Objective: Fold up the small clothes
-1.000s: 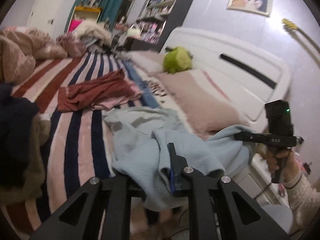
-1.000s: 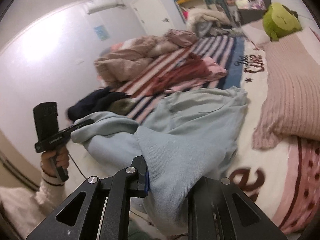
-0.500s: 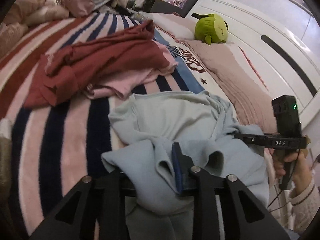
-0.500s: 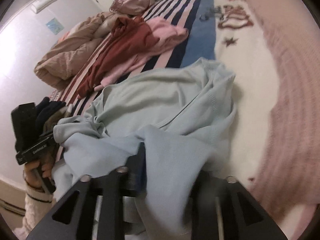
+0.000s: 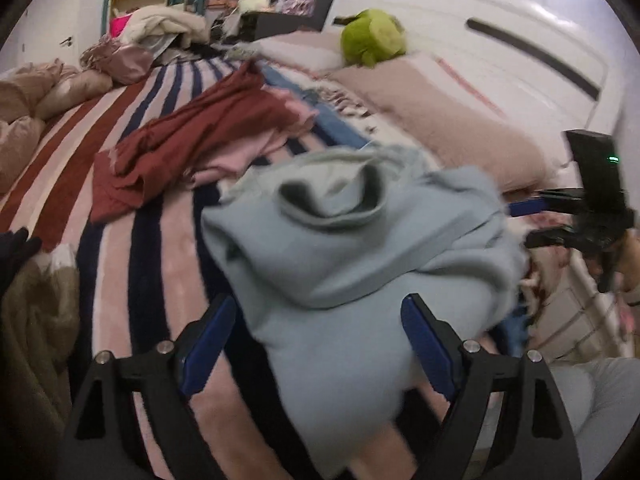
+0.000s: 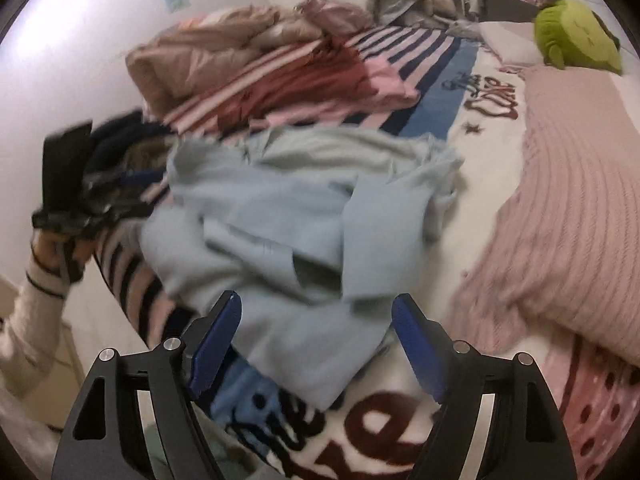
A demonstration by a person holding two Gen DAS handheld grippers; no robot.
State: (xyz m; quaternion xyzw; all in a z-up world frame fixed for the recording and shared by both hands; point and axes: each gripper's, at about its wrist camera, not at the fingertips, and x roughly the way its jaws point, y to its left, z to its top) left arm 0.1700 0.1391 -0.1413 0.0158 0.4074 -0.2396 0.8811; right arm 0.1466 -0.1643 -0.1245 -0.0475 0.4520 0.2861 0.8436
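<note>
**Both claws spread over the blue garment**

The light-blue top (image 5: 360, 248) lies bunched at the bed's near edge. Beyond it lie a maroon garment (image 5: 192, 140) and pink pillow (image 6: 568, 208). Left gripper (image 5: 316, 344) and right gripper (image 6: 316, 336) gape wide, holding nothing.

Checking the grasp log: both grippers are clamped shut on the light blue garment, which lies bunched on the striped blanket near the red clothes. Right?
Not quite. Both grippers are open: the left gripper and the right gripper each have their jaws spread wide, as each wrist view shows. The light blue garment does lie bunched on the striped blanket near the red clothes.
</note>
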